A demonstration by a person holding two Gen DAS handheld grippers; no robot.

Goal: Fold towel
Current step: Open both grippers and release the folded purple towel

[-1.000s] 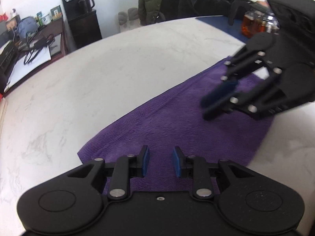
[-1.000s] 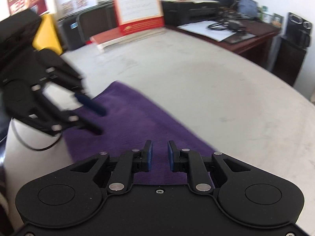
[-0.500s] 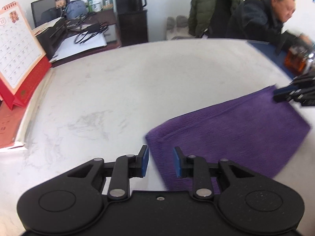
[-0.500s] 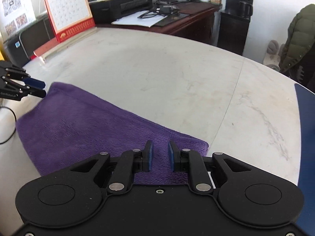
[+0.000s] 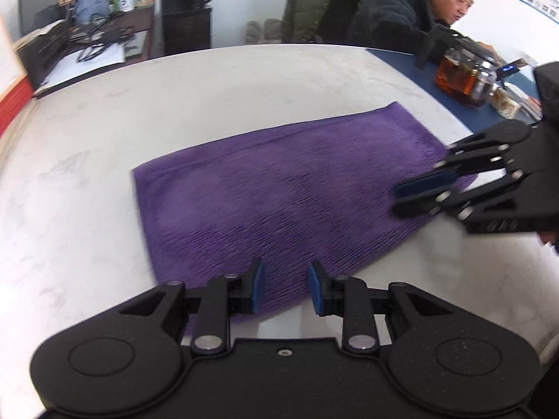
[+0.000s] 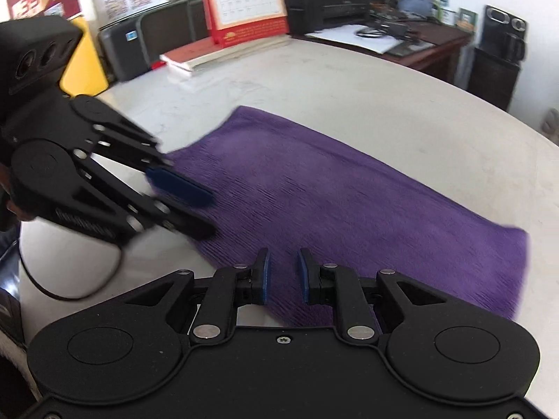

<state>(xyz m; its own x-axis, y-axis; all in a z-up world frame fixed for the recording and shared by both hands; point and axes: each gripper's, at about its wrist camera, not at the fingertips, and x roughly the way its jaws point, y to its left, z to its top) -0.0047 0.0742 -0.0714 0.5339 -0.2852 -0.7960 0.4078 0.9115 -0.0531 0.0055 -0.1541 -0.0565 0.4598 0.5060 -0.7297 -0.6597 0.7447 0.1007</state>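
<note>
A purple towel (image 5: pixel 286 188) lies flat on the white marble table (image 5: pixel 209 94), a folded rectangle with its long side running left to right. My left gripper (image 5: pixel 284 279) hovers over the towel's near edge with a narrow gap between its blue pads and nothing held. In the same view my right gripper (image 5: pixel 405 199) reaches in over the towel's right end. The right wrist view shows the towel (image 6: pixel 332 188) too. There my right gripper (image 6: pixel 283 269) hangs above its near edge, slightly parted and empty, and the left gripper (image 6: pixel 209 214) is over the towel's left end.
A person in a dark jacket (image 5: pixel 412 17) sits at the table's far right by a glass teapot (image 5: pixel 464 76) on a blue mat. A red desk calendar (image 6: pixel 244 0) and stacked books (image 6: pixel 209 56) stand at the far edge. A desk with a printer (image 6: pixel 325 7) is behind.
Half a second ago the grippers stood far apart at the towel's two ends. Both have since swung back toward its middle and are near each other. The towel lies as before; the jaw gaps look unchanged.
</note>
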